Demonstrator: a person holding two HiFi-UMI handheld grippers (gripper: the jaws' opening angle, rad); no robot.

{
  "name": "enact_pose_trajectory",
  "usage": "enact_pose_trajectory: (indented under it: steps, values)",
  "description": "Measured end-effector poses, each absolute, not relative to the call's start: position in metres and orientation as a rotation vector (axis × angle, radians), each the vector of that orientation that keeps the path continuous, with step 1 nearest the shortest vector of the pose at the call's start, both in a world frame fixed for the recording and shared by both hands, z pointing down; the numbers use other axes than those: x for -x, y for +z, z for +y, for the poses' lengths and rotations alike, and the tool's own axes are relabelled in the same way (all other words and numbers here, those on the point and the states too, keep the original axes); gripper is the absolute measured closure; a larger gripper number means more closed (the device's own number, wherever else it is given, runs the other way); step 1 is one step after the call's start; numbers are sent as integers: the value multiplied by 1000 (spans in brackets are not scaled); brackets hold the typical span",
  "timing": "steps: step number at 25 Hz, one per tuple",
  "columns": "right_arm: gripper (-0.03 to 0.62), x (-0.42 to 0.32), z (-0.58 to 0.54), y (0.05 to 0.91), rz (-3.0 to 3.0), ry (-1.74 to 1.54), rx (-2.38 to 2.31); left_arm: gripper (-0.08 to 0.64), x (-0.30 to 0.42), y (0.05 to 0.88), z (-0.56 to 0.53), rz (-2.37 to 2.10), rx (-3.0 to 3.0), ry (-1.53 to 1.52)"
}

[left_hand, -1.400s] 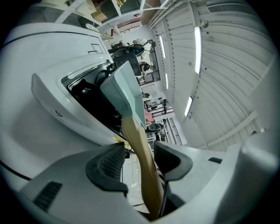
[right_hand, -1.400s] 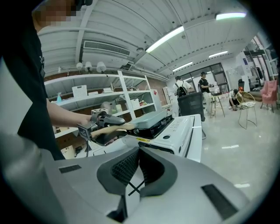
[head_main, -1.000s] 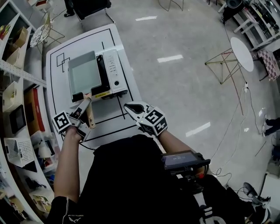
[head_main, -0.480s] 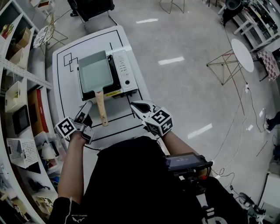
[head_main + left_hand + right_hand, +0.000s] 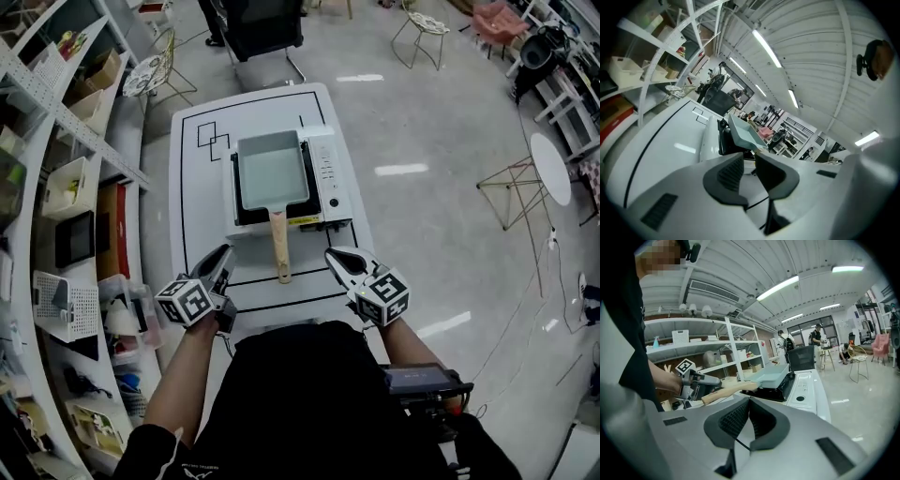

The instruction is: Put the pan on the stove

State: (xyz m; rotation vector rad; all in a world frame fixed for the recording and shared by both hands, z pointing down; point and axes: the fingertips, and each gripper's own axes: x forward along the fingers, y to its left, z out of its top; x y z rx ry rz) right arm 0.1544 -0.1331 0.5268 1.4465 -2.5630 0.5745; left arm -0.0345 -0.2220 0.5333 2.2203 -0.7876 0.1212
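A pale blue rectangular pan [image 5: 272,169] sits on the white portable stove [image 5: 330,173], and its wooden handle [image 5: 279,246] points toward me. My left gripper [image 5: 218,270] hovers left of the handle's end, clear of it. Its jaws are closing with a narrow gap, and nothing is between them. In the left gripper view, the left gripper [image 5: 750,161] faces the pan [image 5: 743,136]. My right gripper [image 5: 339,262] is right of the handle with its jaws together and empty. In the right gripper view, the right gripper [image 5: 749,404] faces the pan [image 5: 773,373], the handle [image 5: 726,389] and the left gripper [image 5: 701,380].
The stove stands on a white table [image 5: 202,206] marked with black lines. Shelving [image 5: 66,187] with boxes and baskets runs along the left. A black chair [image 5: 262,28] stands beyond the table's far end. Several people are far back in the right gripper view.
My left gripper has come off the pan's handle and drawn back to the left, with its jaws narrower. The pan stays on the stove. The right gripper holds its place.
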Motion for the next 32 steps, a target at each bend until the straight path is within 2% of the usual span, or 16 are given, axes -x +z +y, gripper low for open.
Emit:
enact_pose_trajectory:
  steps: [4,7,32]
  values:
    - [566,-146,-129,524,-2563,556,-1462,539,51,525,-213,-858,-2322,139]
    - [567,-142,-122,526,-2555,547,-1460,551,57,515,-203,-874,-2406,150]
    - [568,-138,-102,532,-2505,580,-1511,551,47,545,-176,-872,-2449,368]
